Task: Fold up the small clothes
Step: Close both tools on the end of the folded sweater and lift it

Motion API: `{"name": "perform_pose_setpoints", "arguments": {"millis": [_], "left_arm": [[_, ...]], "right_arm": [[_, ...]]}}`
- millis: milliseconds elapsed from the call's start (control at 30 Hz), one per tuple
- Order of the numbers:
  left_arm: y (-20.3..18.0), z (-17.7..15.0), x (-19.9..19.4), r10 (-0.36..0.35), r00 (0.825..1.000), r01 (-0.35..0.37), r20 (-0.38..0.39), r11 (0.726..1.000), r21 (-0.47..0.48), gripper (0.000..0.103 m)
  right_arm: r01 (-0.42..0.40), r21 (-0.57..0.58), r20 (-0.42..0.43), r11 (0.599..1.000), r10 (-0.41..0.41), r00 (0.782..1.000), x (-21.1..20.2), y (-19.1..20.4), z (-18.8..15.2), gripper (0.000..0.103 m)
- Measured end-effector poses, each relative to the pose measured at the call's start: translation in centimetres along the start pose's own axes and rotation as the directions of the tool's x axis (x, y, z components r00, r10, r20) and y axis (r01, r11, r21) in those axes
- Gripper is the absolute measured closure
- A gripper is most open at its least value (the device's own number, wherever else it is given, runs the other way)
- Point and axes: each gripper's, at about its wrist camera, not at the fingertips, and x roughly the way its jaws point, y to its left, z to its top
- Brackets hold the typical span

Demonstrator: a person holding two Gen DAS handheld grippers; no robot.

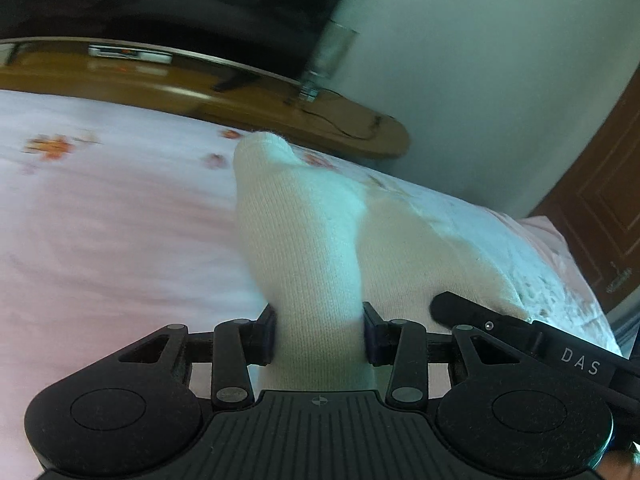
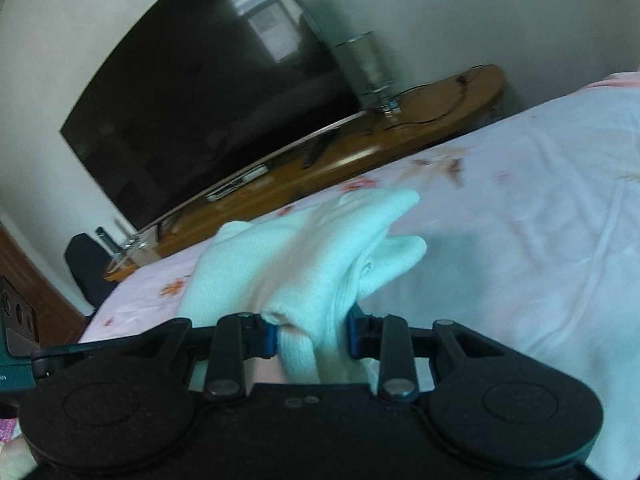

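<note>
A pair of white socks point(image 1: 304, 232) lies over the pink flowered bedsheet point(image 1: 100, 220). My left gripper point(image 1: 320, 336) is shut on the near end of the socks, which stretch away from it towards the bed's far edge. In the right wrist view my right gripper point(image 2: 312, 336) is shut on the bunched end of the white socks point(image 2: 320, 252), whose toes point away to the upper right. The other gripper's black finger point(image 1: 480, 316) reaches onto the socks from the right in the left wrist view.
Beyond the bed's far edge stands a wooden TV bench point(image 2: 360, 156) with a large dark television point(image 2: 208, 92), cables and a glass lamp base point(image 2: 372, 68). A brown door point(image 1: 600, 208) is at the right. A black chair point(image 2: 86, 272) stands at the bed's left corner.
</note>
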Motion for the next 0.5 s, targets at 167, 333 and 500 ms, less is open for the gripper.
{"name": "perform_pose_setpoints", "arguments": {"millis": [167, 333, 500], "left_arm": [[6.6, 0.4, -3.5, 0.067, 0.998, -0.066, 0.014, 0.998, -0.021, 0.062], [13.0, 0.1, -4.7, 0.11, 0.994, -0.11, 0.007, 0.993, -0.048, 0.062], [18.0, -1.9, -1.9, 0.131, 0.989, -0.136, -0.071, 0.989, -0.063, 0.05]], "right_arm": [[-0.056, -0.013, -0.032, 0.998, 0.055, 0.998, 3.3, 5.9, -2.1, 0.072], [-0.093, -0.016, -0.072, 0.995, 0.092, 0.993, 7.3, 10.4, -4.6, 0.072], [-0.062, -0.047, -0.154, 0.997, 0.054, 0.987, 10.9, 11.6, -7.4, 0.072]]}}
